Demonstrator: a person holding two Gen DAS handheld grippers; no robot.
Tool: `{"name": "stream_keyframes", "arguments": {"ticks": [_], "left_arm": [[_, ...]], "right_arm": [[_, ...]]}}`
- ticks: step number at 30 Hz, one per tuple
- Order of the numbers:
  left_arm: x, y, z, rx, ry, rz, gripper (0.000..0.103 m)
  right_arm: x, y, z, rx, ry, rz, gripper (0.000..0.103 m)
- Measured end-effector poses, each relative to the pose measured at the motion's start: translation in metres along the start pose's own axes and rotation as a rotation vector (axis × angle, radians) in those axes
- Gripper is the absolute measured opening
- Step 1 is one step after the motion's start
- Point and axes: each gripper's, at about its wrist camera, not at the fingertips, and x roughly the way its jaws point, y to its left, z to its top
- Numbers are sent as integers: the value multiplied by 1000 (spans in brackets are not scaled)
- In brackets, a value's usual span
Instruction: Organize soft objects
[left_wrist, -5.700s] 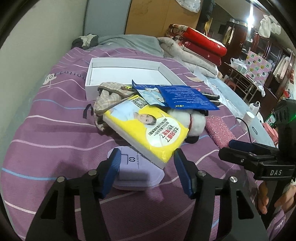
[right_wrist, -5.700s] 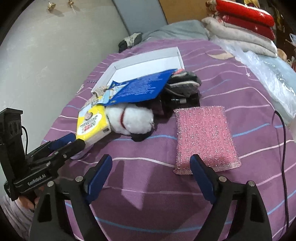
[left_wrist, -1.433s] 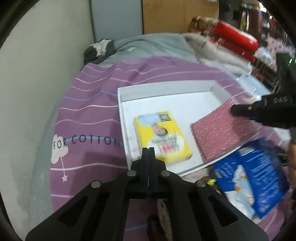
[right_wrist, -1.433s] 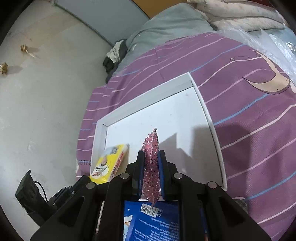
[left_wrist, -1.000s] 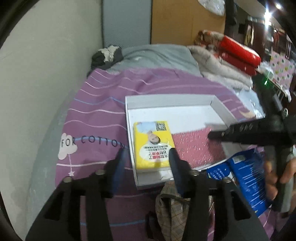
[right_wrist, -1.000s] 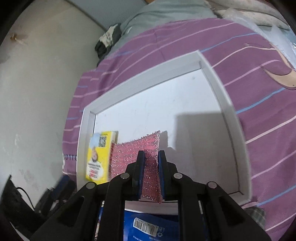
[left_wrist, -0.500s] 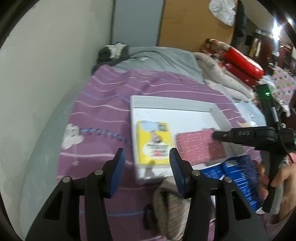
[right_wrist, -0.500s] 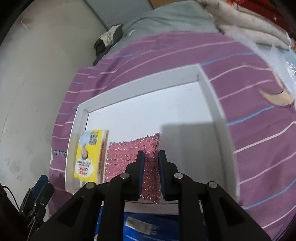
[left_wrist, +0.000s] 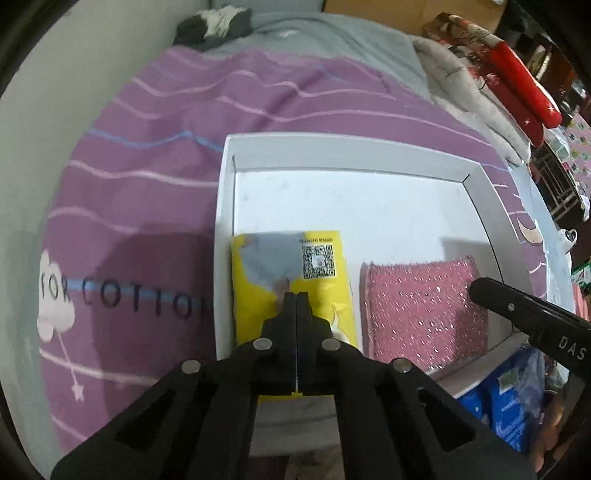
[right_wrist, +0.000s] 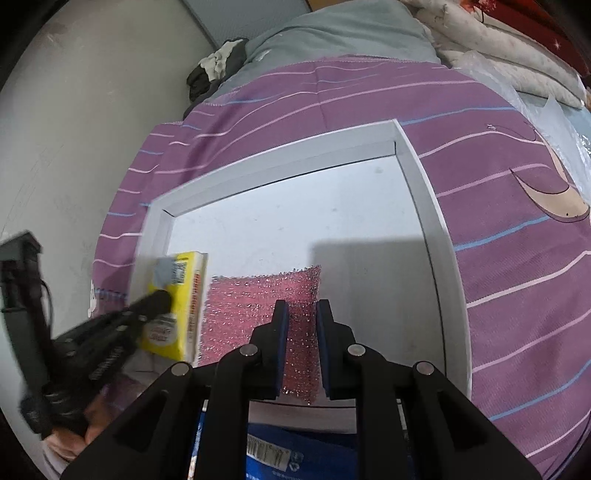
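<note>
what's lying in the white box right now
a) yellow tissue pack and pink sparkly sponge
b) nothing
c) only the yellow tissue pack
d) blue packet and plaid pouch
a: the yellow tissue pack and pink sparkly sponge lie side by side on the floor of the white box.

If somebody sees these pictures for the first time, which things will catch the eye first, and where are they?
First the white tray on the purple striped bedcover, with a bright yellow packet at its near left and a glittery pink sponge just to the right of it. The right tongs grip the sponge's near edge, and the left tongs, just closed and holding nothing, sit over the packet.
</note>
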Motion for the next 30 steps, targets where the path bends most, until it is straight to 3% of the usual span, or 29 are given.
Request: {"name": "stream_keyframes", "arguments": {"ticks": [4, 8, 15, 16, 17, 18, 20, 23, 27, 30], "left_arm": [[-3, 9, -6, -59, 72, -63, 1], [-10, 11, -14, -82, 29, -94, 2], [-19, 1, -19, -54, -22, -37, 4], [-21, -1, -18, -54, -21, -18, 6], [-24, -3, -18, -58, -28, -3, 16], [-29, -3, -19, -60, -42, -2, 33], [-43, -3, -22, -70, -91, 3, 53], [-69, -6, -28, -38, -180, 14, 55], [-103, -9, -40, -36, -303, 65, 55], [-120, -11, -48, -46, -352, 70, 55]], "right_arm": [[2, 3, 1, -1, 4, 9, 14], [9, 5, 0, -17, 28, 17, 14], [9, 5, -1, -78, 53, 10, 14], [10, 6, -1, -89, 53, 0, 14], [11, 8, 0, -100, 48, -9, 14], [13, 10, 0, -116, 45, -14, 15], [17, 14, 2, -145, 58, -34, 22], [11, 9, 3, -126, 49, -27, 41], [-17, 6, 1, -120, -52, -60, 64], [-38, 10, -3, -132, -91, -66, 67]]}}
